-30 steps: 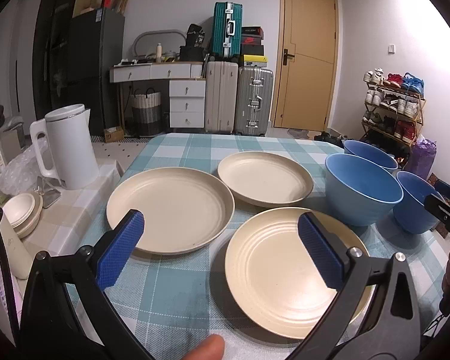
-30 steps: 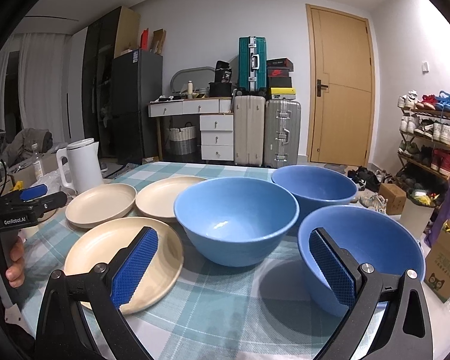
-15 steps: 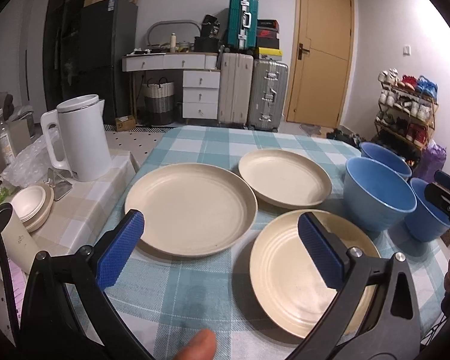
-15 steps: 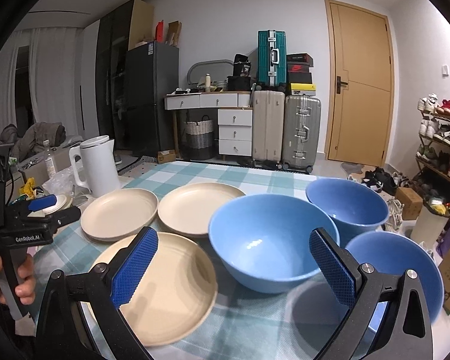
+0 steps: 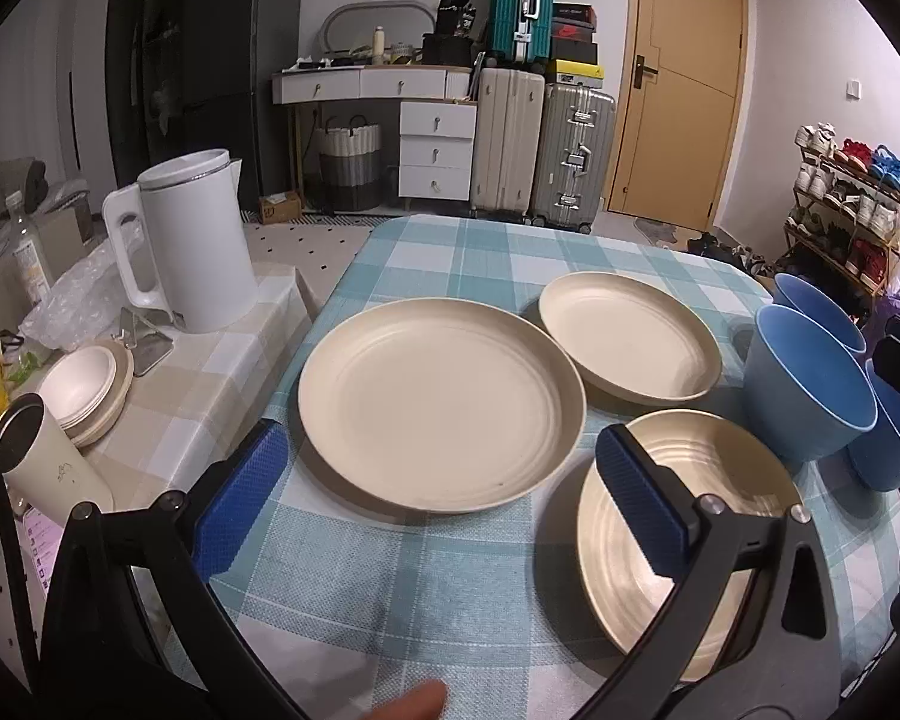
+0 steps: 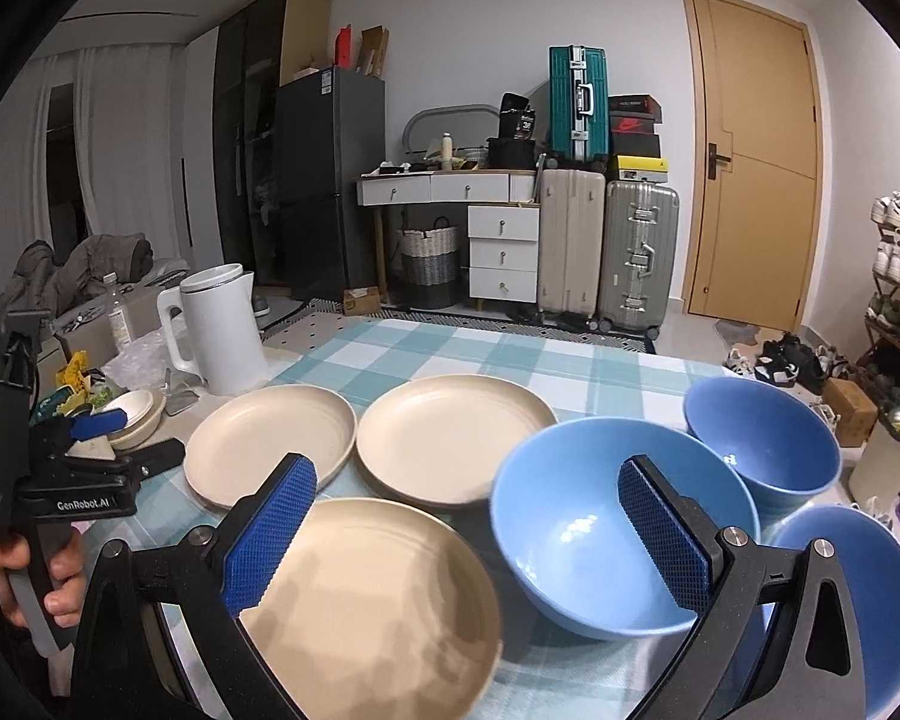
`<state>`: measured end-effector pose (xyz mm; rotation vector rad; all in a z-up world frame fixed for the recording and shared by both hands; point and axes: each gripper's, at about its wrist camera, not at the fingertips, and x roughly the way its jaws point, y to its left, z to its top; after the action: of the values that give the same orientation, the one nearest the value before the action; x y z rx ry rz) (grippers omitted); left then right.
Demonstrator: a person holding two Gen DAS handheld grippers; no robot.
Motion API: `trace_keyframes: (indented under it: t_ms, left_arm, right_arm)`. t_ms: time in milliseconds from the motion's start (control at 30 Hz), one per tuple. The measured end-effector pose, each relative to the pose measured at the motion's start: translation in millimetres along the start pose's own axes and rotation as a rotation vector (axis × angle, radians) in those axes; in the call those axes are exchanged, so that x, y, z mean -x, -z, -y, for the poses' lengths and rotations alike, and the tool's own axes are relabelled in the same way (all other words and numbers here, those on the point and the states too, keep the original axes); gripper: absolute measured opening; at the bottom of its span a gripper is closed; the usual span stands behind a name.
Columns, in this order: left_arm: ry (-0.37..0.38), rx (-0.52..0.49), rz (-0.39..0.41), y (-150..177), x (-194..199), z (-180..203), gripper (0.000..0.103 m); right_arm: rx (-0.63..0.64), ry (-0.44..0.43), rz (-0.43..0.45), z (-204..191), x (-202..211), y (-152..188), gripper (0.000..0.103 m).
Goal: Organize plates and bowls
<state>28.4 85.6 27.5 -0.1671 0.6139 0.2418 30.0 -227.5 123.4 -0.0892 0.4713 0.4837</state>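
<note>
Both tongs hang released above the checked table (image 5: 468,240), left gripper (image 5: 444,483) over the three cream plates (image 5: 441,402), right gripper (image 6: 468,516) before the three blue bowls (image 6: 576,516) at right

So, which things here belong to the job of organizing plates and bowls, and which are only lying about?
For the job:
three cream plates
three blue bowls

Lying about:
white kettle
small stacked dishes
tumbler
plastic bottle
</note>
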Motion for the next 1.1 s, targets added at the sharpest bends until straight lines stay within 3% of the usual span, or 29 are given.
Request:
trace_keyframes:
  t_ms: [667, 1100]
  left_arm:
    - [-0.051, 0.090, -0.069, -26.2, -38.2, -52.3, 0.102]
    - [-0.052, 0.120, -0.145, -22.4, -86.5, -74.6, 0.102]
  right_arm:
    - [0.018, -0.122, -0.102, -55.2, -58.8, -27.9, 0.102]
    - [0.041, -0.133, -0.180, -79.2, -108.4, -29.1, 0.097]
